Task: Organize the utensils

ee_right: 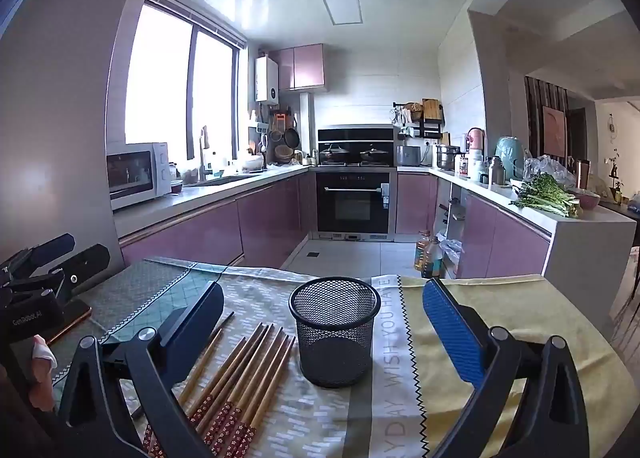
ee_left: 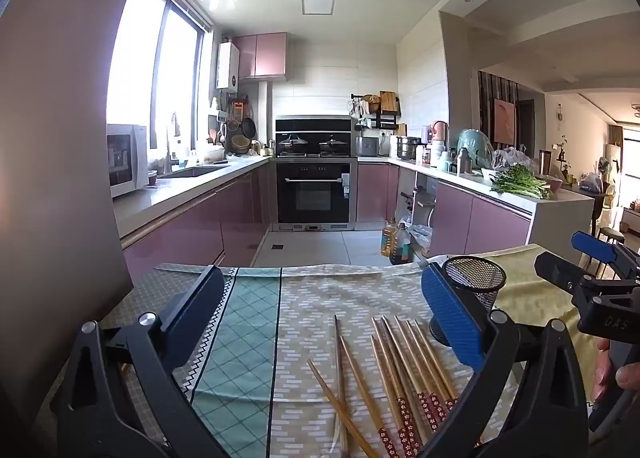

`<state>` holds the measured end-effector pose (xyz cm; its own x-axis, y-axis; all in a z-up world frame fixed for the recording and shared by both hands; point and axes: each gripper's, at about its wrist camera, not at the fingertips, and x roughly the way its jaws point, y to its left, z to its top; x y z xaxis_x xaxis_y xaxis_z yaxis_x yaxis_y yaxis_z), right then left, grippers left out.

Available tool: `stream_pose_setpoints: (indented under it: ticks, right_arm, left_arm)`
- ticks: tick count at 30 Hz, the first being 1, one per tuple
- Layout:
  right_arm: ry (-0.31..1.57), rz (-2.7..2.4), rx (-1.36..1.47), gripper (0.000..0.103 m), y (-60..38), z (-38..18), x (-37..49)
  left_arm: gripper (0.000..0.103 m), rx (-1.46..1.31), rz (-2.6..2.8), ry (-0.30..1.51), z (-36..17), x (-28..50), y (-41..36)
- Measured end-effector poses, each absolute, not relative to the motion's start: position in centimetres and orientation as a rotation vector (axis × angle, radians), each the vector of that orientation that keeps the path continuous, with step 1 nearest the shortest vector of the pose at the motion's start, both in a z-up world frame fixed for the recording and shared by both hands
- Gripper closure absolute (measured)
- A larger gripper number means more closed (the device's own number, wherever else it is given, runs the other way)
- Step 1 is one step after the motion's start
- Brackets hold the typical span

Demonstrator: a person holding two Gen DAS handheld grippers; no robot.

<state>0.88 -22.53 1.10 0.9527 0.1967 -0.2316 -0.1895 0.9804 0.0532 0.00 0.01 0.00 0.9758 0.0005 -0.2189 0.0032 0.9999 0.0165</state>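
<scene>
Several wooden chopsticks with red patterned ends lie on the patterned tablecloth, close below my open left gripper. A black mesh cup stands upright behind its right finger. In the right wrist view the same mesh cup stands empty between the fingers of my open right gripper, and the chopsticks lie just left of it. Neither gripper touches anything. The right gripper shows at the right edge of the left wrist view, and the left gripper at the left edge of the right wrist view.
The table ends a short way beyond the cup, with kitchen floor behind. Oil bottles stand on the floor past the far edge. Pink cabinets, an oven and counters ring the room. A wall rises at the left.
</scene>
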Motion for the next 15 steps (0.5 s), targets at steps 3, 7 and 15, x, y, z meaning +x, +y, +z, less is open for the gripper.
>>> stream_pose_setpoints:
  ticks: [3,7,15]
  right_arm:
    - [0.226,0.193,0.041,0.006,-22.8,1.1,0.6]
    - [0.221,0.185,0.029,0.006,-22.6,1.3,0.0]
    - [0.204,0.178,0.034,0.006,-22.6,1.8,-0.5]
  left_arm:
    - [0.006,0.014,-0.009,0.217,0.1,0.0,0.0]
    - [0.006,0.015,-0.014,0.22,0.5,0.4,-0.1]
    - [0.006,0.01,-0.009,0.199,0.3,0.2,0.1]
